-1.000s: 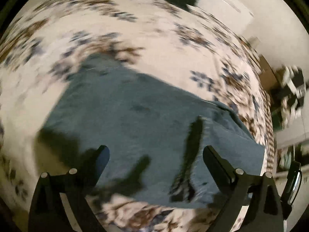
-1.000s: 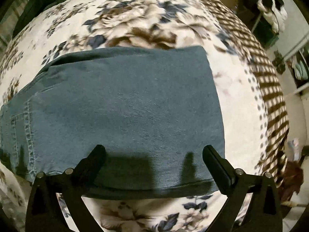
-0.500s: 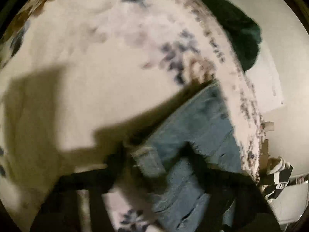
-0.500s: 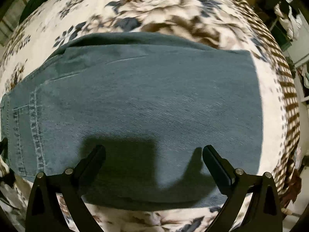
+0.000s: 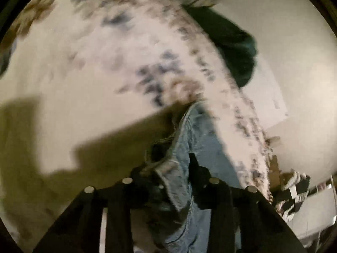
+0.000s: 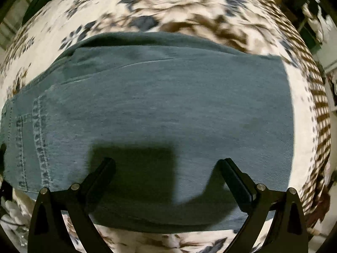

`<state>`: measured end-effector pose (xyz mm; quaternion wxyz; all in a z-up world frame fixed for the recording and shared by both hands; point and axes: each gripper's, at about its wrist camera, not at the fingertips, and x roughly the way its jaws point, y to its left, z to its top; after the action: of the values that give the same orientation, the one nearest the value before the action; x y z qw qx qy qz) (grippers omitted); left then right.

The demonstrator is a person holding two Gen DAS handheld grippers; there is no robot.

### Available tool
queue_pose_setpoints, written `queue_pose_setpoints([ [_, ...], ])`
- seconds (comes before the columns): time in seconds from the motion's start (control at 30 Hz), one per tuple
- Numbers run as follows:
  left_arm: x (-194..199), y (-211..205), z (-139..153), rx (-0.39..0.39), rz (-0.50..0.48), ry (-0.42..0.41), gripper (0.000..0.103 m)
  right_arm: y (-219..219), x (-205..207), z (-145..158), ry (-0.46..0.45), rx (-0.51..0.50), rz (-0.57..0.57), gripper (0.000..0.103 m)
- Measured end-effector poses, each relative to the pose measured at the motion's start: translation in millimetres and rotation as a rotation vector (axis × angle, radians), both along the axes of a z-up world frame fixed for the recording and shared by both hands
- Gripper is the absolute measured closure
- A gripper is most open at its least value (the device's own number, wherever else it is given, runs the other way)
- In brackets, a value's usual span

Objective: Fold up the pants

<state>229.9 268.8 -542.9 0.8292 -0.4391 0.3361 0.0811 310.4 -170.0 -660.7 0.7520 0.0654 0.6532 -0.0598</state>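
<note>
Floral bedspread (image 6: 189,6): left hand-held gripper (image 5: 172,181) pinches jeans (image 6: 164,109); right hand-held gripper (image 6: 166,166) spread wide.

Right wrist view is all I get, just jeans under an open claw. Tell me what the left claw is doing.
Observer: The left claw is shut on a bunched edge of the jeans.
Operator: Say what lies past it.
Observer: The flowered bedspread, blurred by motion, with the claw's shadow across it.
Operator: Report anything else up there.
Observer: A dark green cloth lies at the bedspread's far edge, by the pale wall.
</note>
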Motion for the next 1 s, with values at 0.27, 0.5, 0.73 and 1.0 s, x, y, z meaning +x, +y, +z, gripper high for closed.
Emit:
queue_pose_setpoints([
  [0.27, 5, -88, 137, 0.144, -0.232, -0.251, 0.081, -85, -34, 29, -0.068, 0.084, -0.154, 0.001],
  [0.5, 16, -235, 171, 0.191, -0.502, -0.336, 0.082, -176, -68, 53, -0.107, 0.098, -0.236, 0.001],
  [0.73, 15, -401, 105, 0.242, -0.831, -0.233, 0.082, -282, -104, 58, -0.102, 0.050, -0.341, 0.001],
  [1.0, -2, -483, 57, 0.300, -1.006, -0.065, 0.081, -336, -112, 47, -0.067, 0.043, -0.425, 0.001],
])
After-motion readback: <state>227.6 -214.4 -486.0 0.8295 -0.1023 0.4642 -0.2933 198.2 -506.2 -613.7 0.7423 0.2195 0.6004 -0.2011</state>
